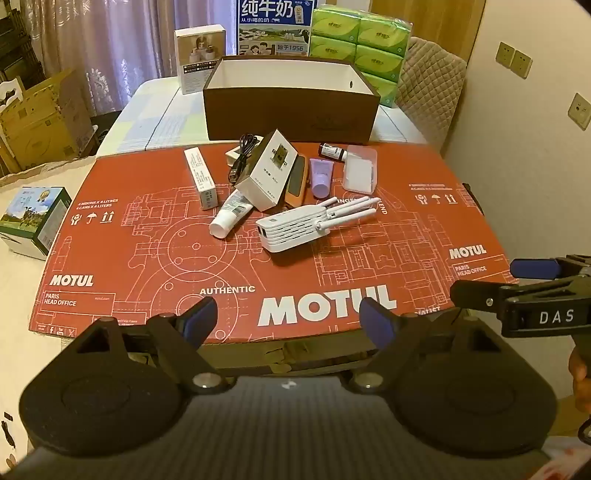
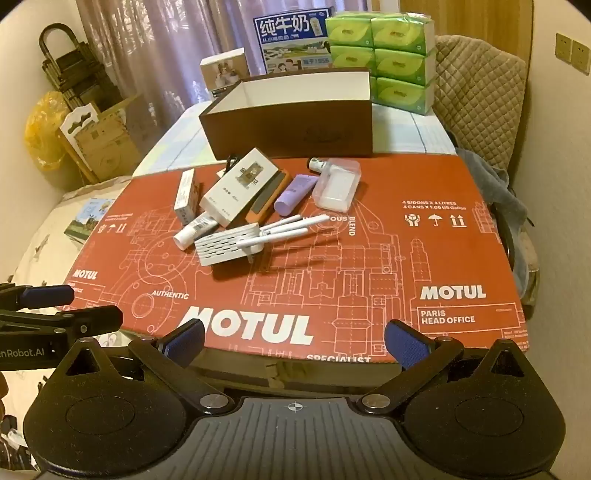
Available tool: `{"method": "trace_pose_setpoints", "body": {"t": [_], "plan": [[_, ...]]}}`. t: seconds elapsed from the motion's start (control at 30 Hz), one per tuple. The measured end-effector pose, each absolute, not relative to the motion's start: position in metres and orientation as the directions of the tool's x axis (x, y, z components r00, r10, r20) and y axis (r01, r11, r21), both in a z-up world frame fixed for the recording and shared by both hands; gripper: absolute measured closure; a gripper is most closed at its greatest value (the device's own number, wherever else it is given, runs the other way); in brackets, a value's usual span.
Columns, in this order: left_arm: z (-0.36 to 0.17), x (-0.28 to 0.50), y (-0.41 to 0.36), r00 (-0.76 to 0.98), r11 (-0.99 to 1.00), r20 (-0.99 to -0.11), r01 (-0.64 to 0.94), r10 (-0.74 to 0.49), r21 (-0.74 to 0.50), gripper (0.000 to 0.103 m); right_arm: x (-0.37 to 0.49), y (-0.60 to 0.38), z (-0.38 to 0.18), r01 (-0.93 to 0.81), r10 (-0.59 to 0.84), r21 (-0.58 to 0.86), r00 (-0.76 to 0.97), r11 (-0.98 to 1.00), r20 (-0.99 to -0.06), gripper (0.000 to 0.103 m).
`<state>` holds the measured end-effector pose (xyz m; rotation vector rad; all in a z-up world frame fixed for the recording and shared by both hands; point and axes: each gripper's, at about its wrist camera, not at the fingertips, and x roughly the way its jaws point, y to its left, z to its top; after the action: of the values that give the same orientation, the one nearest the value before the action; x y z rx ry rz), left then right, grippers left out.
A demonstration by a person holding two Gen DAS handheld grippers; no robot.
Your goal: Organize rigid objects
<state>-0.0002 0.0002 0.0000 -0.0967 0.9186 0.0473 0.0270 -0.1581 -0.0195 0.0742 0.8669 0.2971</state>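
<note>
1. Two tools stand at the near edge of the table, both with jaws spread wide and nothing between them: the left tool (image 1: pixel 288 317) and the right tool (image 2: pixel 293 339). Each shows at the side of the other's view.
2. Well ahead of both tools, a cluster of small items lies on a red cardboard sheet (image 1: pixel 147 266). No tool touches any item.
3. Nearest the tools is a white wifi extender (image 1: pixel 295 229) with four antennas, lying flat.
4. Just beyond it: a white tube (image 1: pixel 231 216), its far end under a tilted white carton (image 1: pixel 267 171); a slim white box (image 1: pixel 201 177) to the left; a black USB cable (image 1: pixel 242 155) behind.
5. To the right lie an orange-edged dark block (image 1: pixel 295 181), a purple tube (image 1: pixel 321 177), a small dark bottle (image 1: pixel 330 151) and a clear plastic case (image 1: pixel 360 168).
6. An open brown box (image 1: pixel 291 110) with a white interior stands behind the cluster, at the sheet's far edge.
7. Writing: the sheet reads "MOTUL", "AUTHENTIC", "PARIS HEAD OFFICE", "SPECIALIST". The right tool carries "DAS"; the left tool shows "nRobot.AI". A blue milk carton (image 1: pixel 275 26) at the back bears Chinese characters and "1956", beside green tissue packs (image 1: pixel 360 48).
</note>
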Motion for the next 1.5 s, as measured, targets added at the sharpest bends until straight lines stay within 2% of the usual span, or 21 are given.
{"method": "trace_pose_setpoints", "body": {"t": [1.5], "plan": [[0.0021,0.0000,0.0000,0.606,0.995,-0.795,-0.081,0.010,-0.049,0.021,0.0318,-0.1538,-0.0177,-0.234,0.300,0.195,0.609,0.952,-0.734,0.002]]}}
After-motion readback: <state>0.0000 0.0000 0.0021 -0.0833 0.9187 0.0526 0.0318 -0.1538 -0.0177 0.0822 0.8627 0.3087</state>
